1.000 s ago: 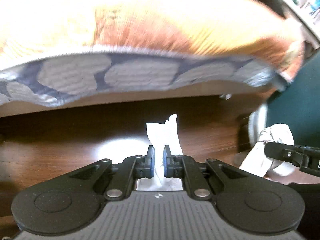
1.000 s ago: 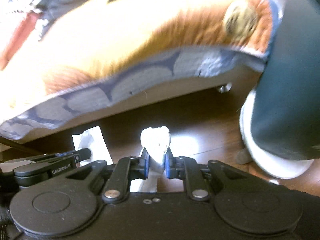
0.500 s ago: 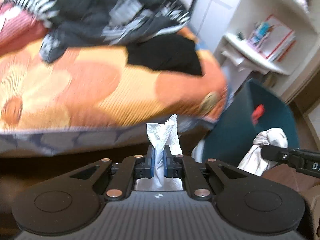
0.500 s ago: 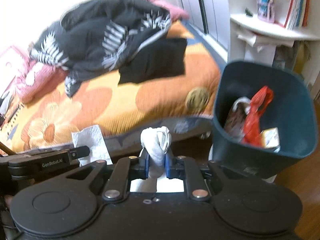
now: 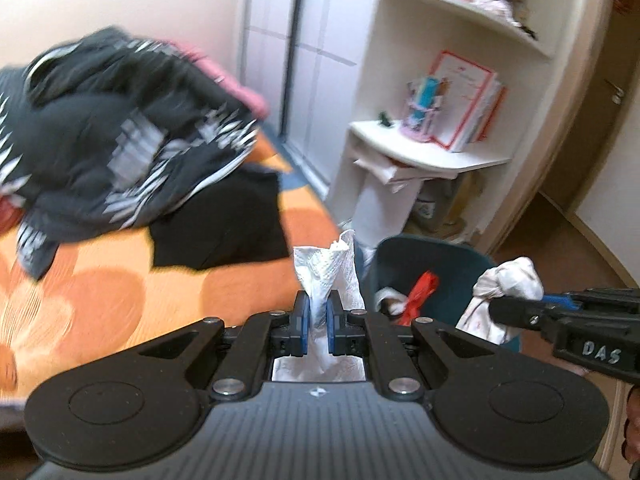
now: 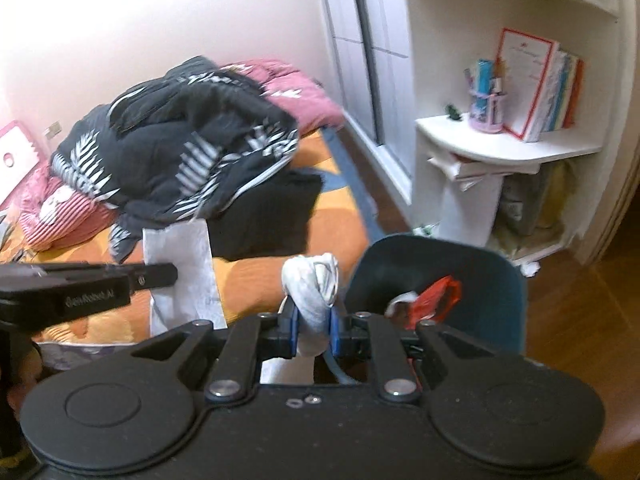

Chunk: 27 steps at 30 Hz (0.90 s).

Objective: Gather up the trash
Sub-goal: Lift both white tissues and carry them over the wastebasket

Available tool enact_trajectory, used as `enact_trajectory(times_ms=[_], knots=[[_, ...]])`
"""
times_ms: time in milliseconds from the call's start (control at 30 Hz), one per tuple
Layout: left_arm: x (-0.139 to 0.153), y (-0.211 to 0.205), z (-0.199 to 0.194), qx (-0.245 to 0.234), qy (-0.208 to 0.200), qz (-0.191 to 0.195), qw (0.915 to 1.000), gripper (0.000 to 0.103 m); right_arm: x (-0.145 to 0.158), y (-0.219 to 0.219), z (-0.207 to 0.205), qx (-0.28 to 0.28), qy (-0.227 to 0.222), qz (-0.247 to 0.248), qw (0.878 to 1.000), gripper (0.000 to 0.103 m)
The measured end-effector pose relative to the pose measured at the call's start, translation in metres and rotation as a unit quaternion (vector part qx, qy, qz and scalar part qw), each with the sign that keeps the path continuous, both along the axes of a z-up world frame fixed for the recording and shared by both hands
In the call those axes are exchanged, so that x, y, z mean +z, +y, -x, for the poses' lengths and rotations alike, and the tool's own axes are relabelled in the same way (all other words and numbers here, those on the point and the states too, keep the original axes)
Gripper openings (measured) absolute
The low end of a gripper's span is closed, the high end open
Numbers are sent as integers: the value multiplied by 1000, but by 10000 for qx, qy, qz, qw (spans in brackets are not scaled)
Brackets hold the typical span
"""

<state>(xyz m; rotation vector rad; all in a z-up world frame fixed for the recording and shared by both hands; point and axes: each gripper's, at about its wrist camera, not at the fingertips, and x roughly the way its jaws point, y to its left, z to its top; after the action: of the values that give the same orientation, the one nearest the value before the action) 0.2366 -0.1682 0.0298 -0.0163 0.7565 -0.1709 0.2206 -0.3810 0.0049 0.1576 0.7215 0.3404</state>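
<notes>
My left gripper (image 5: 317,320) is shut on a white paper towel (image 5: 326,272) that sticks up between its jaws. My right gripper (image 6: 313,326) is shut on a knotted white wad of tissue (image 6: 314,284). A dark teal trash bin (image 6: 452,280) stands on the floor by the bed, just right of both grippers, holding a red bag (image 6: 436,298) and other rubbish. In the left wrist view the bin (image 5: 436,264) sits behind the right gripper (image 5: 516,312) and its wad (image 5: 506,288). In the right wrist view the left gripper (image 6: 160,274) holds the towel (image 6: 182,276) at left.
A bed with an orange flowered cover (image 5: 92,300) carries a heap of black patterned clothes (image 6: 188,160) and pink bedding (image 6: 296,92). A white corner shelf unit (image 6: 508,148) with books and a pen cup stands behind the bin. The floor (image 6: 580,320) is dark wood.
Both grippers have risen from floor level under the bed edge to above the bed, still holding their papers. The trash bin's open top has come into view.
</notes>
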Motion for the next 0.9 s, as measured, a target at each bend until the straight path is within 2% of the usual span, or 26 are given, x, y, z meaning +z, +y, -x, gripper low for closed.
enact_trajectory(times_ms=[200,367,633,900], knots=[[10,-50,-32,-423,-139,-107,9990,8,-3,-40,-18,-392,-45,150,9991,15],[1,-88,-52,-774,-95,-192,9968,8,-13,-66,-34,-630,2,311,9975,15],[-42,-130,-77,-1191,398,-355,9914,8,-47,-86,-60,-604,321,555,9961,15],[-90,-146,-102,-1303,887,-621,9855,8,-86,-83,-80,-487,675,798,9933,15]])
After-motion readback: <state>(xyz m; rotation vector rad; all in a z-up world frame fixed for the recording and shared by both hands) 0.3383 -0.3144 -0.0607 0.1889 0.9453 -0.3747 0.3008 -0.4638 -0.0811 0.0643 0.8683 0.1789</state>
